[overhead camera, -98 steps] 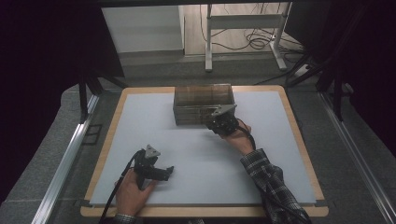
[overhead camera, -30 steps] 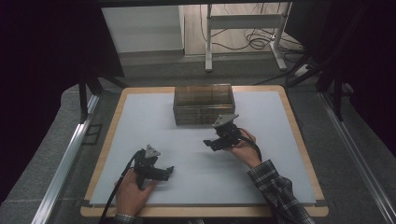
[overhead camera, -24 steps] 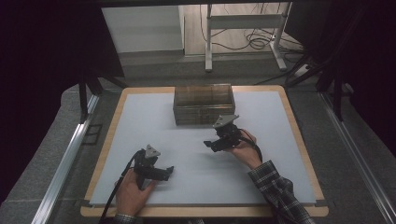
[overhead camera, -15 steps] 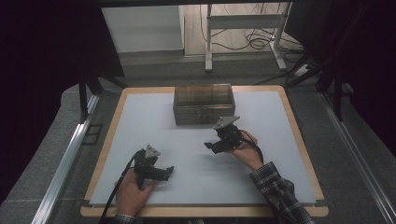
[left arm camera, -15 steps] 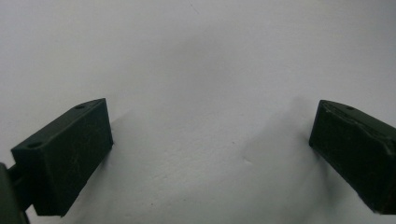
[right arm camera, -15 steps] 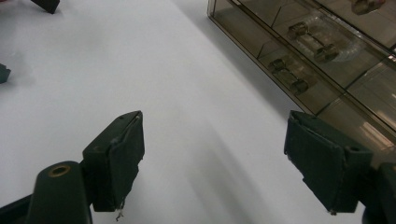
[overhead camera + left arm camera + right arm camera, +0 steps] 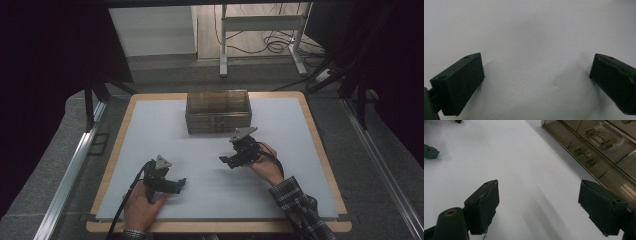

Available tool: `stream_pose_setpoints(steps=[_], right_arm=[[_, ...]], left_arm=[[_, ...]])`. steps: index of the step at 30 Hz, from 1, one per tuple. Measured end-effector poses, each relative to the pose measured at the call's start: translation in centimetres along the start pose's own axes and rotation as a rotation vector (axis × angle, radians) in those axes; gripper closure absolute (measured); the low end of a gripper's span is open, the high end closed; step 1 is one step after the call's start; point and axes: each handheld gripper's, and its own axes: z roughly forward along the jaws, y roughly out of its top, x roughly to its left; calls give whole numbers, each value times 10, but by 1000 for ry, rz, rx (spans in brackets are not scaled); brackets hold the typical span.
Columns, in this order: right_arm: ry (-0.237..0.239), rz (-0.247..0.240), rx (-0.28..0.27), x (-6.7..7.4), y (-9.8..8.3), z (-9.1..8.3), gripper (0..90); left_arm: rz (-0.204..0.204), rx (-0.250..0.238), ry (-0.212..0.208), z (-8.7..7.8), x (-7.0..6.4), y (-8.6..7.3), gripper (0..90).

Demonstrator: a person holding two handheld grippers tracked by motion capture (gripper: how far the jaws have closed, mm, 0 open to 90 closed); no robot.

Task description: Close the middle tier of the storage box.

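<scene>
1. Since the earliest frame, the right gripper [image 7: 226,160] has been drawn back from the top of the clear box [image 7: 218,111] toward the person and lowered to just above the desk [image 7: 280,130]; within the last second little further travel is seen, and its fingers have just been opening with nothing between them.
2. The left gripper [image 7: 181,182] has been kept in the same place throughout, near the 7 o'clock part of the desk.
3. In the right gripper view the right gripper [image 7: 539,207] is seen with its fingers [image 7: 482,206] spread wide over bare white surface; nothing is pinched.
4. In the left gripper view the left gripper [image 7: 536,80] is likewise shown with its fingers [image 7: 459,82] spread apart and empty, close above the desk.
5. The clear box is placed at the 12 o'clock edge of the desk, its long axis running from 9 to 3 o'clock. From the right fingers it lies at about 12 o'clock in the high view, near but not touching; in the right gripper view the clear box [image 7: 599,147] is seen at 1 o'clock, with small dark parts in its compartments.
6. The right hand [image 7: 265,165] is judged the nearer one to the box; the left hand [image 7: 142,207] is well apart from it.
7. Count: one box, two grippers, two hands. The parts inside are too small to be counted surely.
</scene>
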Motion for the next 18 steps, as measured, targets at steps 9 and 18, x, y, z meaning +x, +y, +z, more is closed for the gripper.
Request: stream_pose_setpoints(steps=[9, 18], right_arm=[[6, 3, 0, 4, -2, -4, 133], [15, 11, 3, 7, -6, -7, 113]], left_arm=[[0, 0, 0, 0, 0, 0, 0], [0, 0, 0, 0, 0, 0, 0]])
